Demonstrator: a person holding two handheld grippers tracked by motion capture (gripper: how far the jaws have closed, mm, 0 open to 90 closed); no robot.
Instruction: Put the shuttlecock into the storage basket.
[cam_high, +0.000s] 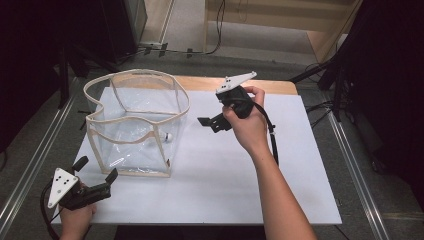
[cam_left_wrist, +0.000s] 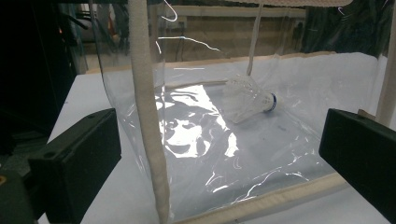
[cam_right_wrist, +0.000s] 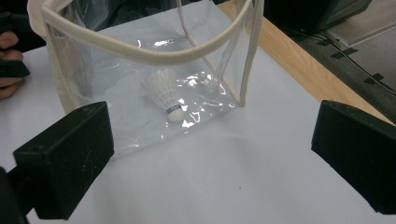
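Toward the left rear of the white board (cam_high: 280, 165), a clear bag (cam_high: 135, 125) is seen upright with a shuttlecock (cam_right_wrist: 164, 95) lying inside. At the front left corner, the left gripper (cam_high: 95, 175) is held wide and empty. Right of the bag, the right gripper (cam_high: 210, 121) is held above the board, wide and empty.

White shuttlecock (cam_right_wrist: 164, 95) lies on its side inside the upright clear bag (cam_high: 135, 127).
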